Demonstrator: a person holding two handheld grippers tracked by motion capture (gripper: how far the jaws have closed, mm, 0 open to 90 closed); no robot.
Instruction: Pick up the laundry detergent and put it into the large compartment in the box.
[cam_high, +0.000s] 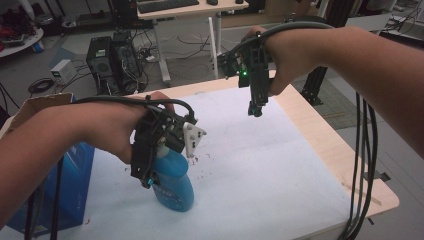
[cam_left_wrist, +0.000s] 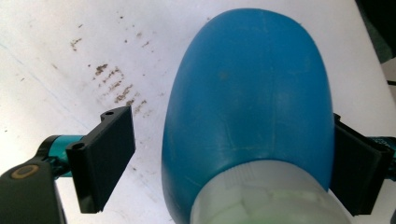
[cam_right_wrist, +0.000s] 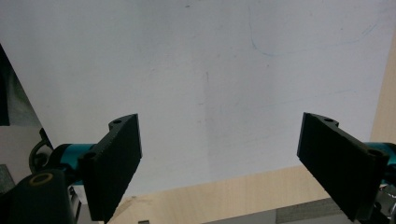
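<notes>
The blue plastic spray bottle with a pale grey-white collar (cam_high: 174, 187) stands upright on the white sheet covering the bench (cam_high: 260, 165), near the bench's left front part, just beside a blue box (cam_high: 75, 185) at the edge. The left gripper (cam_high: 148, 181) comes down on it from above — its camera looks straight down the bottle's long axis, so the collar sits at the bottom of the left gripper view and the rounded blue shoulder (cam_left_wrist: 247, 107) swells out below it. That is the relation the grasp turns on: the bottle's axis runs vertical and in line with the gripper's own reach, with the body lying between the two black jaws rather than off to one side.

The jaws are not centred, though. In the left gripper view one jaw lies against the bottle's side, while the other stands clearly apart from it, with bare sheet and a scatter of brown crumbs (cam_left_wrist: 116, 88) showing in the gap. So the left gripper straddles the bottle without pinching it yet.

The right gripper (cam_high: 256, 111) hangs well apart over the far side of the bench, jaws wide and holding nothing — in its own view they frame plain white sheet and the pale wooden bench edge (cam_right_wrist: 224, 196). The left hand is plainly the nearer one for the pickup.
</notes>
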